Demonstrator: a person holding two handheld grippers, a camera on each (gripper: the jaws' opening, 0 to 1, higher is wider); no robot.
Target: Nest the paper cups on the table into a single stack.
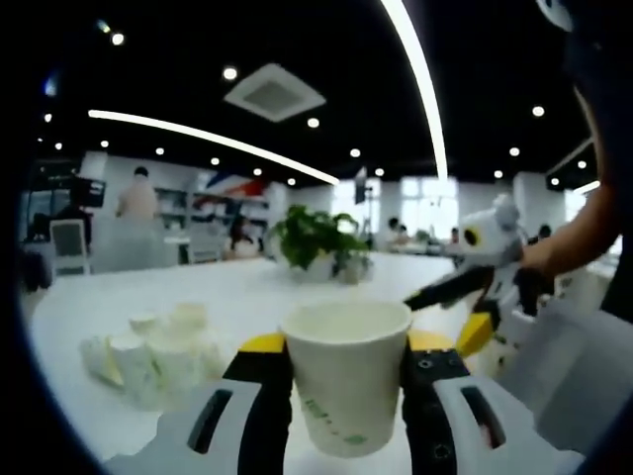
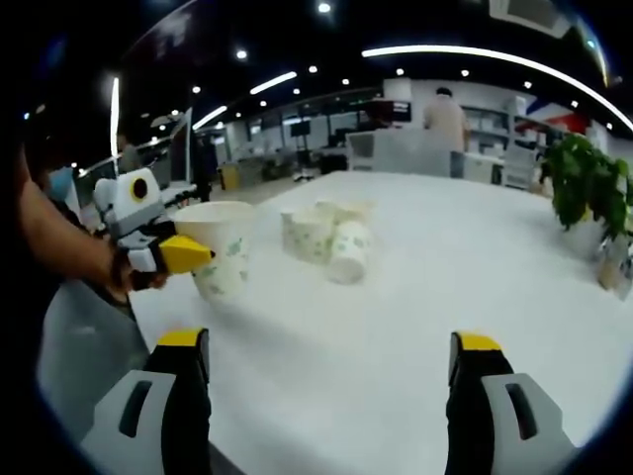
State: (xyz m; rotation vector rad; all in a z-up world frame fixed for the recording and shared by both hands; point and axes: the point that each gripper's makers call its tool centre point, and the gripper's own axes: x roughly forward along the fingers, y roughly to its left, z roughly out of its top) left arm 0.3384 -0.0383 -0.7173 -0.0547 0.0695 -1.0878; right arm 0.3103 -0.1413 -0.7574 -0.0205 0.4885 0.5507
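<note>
In the left gripper view, a loose cluster of white paper cups with green print (image 1: 158, 351) lies at about nine o'clock on the white table (image 1: 89, 297), some tipped over; in the right gripper view the same cluster (image 2: 324, 236) reads as roughly three or four cups, though blur forbids an exact count. Moving right, the left gripper (image 1: 346, 381) has its yellow-tipped black jaws clamped on one upright white paper cup with green print (image 1: 346, 381), lifted above the table at six o'clock; the right gripper view shows that held cup (image 2: 220, 259) at nine o'clock, apart from the cluster. Behind, at twelve o'clock, stands one green leafy potted plant (image 1: 316, 242). Farther right, at three o'clock, the right gripper (image 1: 465, 302) comes in, and its own view shows its jaws (image 2: 326, 361) standing wide apart with nothing between them. I judge the step in hand to be carrying the first cup; next it calls for aligning this cup over an upright one and pressing down, or the free gripper righting a tipped cup first.
</note>
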